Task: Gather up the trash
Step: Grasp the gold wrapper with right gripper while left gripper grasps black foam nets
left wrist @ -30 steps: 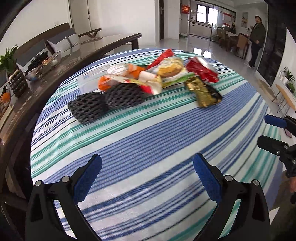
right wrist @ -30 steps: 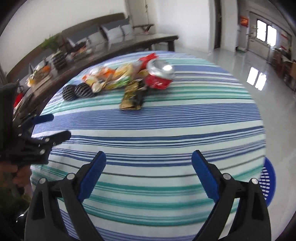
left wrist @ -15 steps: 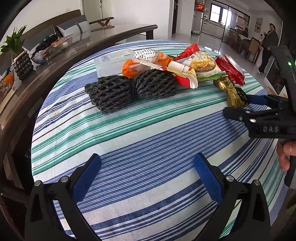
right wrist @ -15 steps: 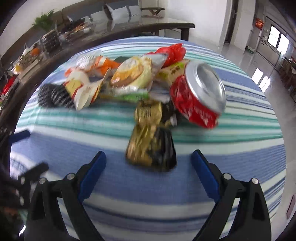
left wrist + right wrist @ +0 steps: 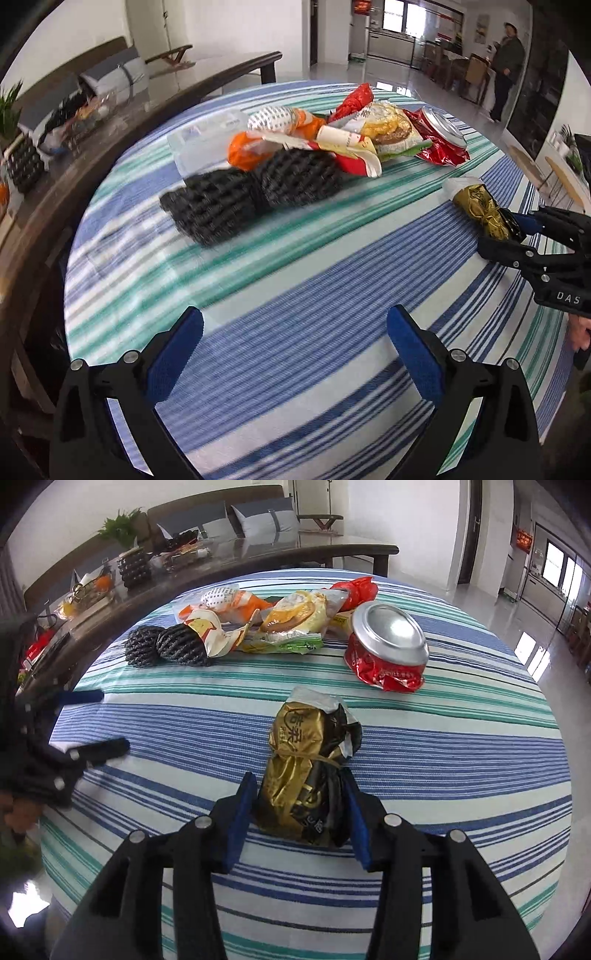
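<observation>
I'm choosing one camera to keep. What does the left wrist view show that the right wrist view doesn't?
Left wrist only: a person standing in the far room and the clear plastic box.
Right wrist only: the right claw shut on the gold wrapper from both sides.
Both: the crushed red can, black foam nets, striped tablecloth.

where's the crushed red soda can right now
In the right wrist view, the crushed red soda can lies on the striped tablecloth, right of the wrapper pile, beyond the gold foil wrapper.
</observation>
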{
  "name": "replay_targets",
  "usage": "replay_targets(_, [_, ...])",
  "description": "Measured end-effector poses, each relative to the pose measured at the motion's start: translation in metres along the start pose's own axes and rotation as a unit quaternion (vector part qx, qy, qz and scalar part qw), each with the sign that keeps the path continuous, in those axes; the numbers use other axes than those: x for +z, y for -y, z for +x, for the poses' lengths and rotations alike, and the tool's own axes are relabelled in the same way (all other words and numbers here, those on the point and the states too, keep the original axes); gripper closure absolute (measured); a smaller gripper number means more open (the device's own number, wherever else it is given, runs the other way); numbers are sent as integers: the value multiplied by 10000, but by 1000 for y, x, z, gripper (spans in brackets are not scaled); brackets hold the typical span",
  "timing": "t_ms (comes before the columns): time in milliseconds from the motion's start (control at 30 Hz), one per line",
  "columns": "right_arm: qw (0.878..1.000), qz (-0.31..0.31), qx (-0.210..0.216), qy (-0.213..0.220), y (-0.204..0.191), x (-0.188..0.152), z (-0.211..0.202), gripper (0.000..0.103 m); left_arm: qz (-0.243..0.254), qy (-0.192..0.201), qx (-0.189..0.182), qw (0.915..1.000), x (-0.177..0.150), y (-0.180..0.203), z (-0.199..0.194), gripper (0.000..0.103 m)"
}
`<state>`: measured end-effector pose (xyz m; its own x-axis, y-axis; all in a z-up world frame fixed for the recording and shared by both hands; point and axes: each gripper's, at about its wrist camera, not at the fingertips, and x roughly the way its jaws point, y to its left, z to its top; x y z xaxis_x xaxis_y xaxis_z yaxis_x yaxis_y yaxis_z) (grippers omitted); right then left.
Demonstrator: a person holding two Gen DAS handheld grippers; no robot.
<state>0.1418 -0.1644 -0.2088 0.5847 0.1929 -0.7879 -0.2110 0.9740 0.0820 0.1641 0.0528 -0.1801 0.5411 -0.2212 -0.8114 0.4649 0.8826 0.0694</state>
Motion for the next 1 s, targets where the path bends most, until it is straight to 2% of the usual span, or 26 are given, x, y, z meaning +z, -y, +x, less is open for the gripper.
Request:
replay_targets(67, [10000,1,31,17,-1,-1,0,51,337,209,37,9992,9,-11,-6,4])
replay_targets(133, [10000,17,43,42,-2,-2,0,49,506,212,-90,9985,23,-27,-2,4])
replay_targets(233, [10000,21,31,84,-3,-5,-3,46,438,157,-111,9989,43,-49,12,4])
replay_targets(300, [9999,48,91,83,-2,-5,-3,44,342,193,-269,9989,55,-59,20,4])
replay_targets(400, [9998,95,159,99,0,-6,-3,43,446,133,-719,9963,62,-59,33,4])
replay_targets(467, [9997,136,178,103,2,-6,-4,43,598,8,-1134,9917,59,-50,35,5])
replay_targets(500, [9997,148,173,86,3,-8,-6,43,659,-49,-1448,9873,56,-44,32,5])
replay_targets(567, [9997,175,180,49,9,-12,-10,43,897,-108,-2151,9724,41,-24,18,5])
replay_targets(600, [9996,222,183,33,13,-15,-13,43,1074,-86,-2314,9669,34,-16,10,5])
replay_targets(633, [9994,265,199,23,17,-17,-14,43,1288,0,-2277,9652,25,-6,0,5])
replay_targets(667, [9993,293,240,11,20,-18,-16,43,1371,87,-2119,9676,20,0,-5,5])
replay_targets(733, [9990,305,314,-32,23,-18,-17,43,1195,219,-1838,9754,18,1,-10,5])
replay_targets(833, [9984,378,396,-156,21,-13,-15,34,661,314,-1733,9822,34,-10,-4,5])
replay_targets(933, [9957,638,639,-222,16,-3,-14,31,678,267,-1426,9871,50,-5,11,5])
replay_targets(1000, [9971,551,455,-259,9,6,-9,31,807,142,-1279,9884,58,4,23,5])
